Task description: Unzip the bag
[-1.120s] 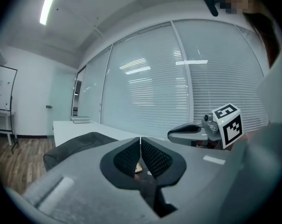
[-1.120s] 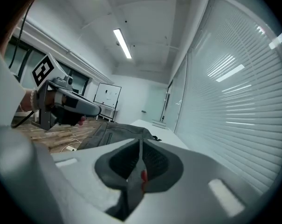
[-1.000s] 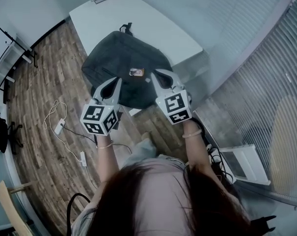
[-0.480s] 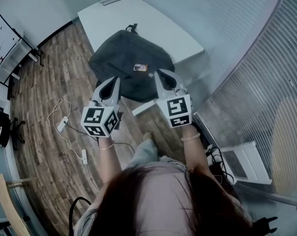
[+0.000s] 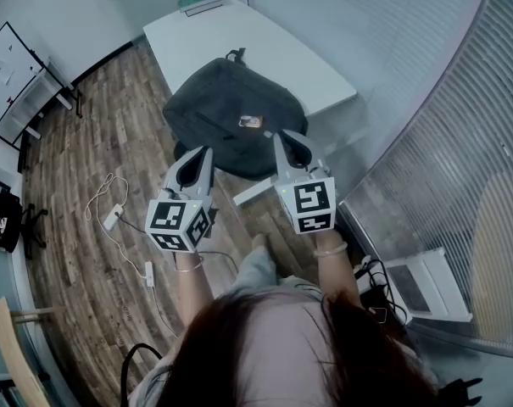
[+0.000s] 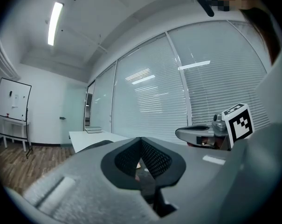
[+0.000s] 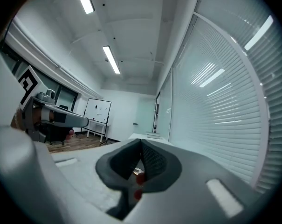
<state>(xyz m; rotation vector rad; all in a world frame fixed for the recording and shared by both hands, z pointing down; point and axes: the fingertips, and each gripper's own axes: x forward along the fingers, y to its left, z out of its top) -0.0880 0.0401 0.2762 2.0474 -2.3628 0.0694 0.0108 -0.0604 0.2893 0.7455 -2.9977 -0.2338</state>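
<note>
Now both hand-held grippers [image 5: 200, 153] [image 5: 292, 140] level

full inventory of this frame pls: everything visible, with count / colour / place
backpack: 1, dark grey, near end of the table
tag: 1, small, brownish and white, on the backpack's top
table: 1, white, ahead of the person
flat stack: 1, greenish and white, far end of the table
whiteboard: 1, white, on a stand at far left
cable: 1, white, with an adapter, on the wood floor at left
blinds: pale grey, along the glass wall at right
boxy unit: 1, white, floor at right
left gripper: 1, grey, jaws shut, empty, by the backpack's near edge
right gripper: 1, grey, jaws shut, empty, beside the left one
</note>
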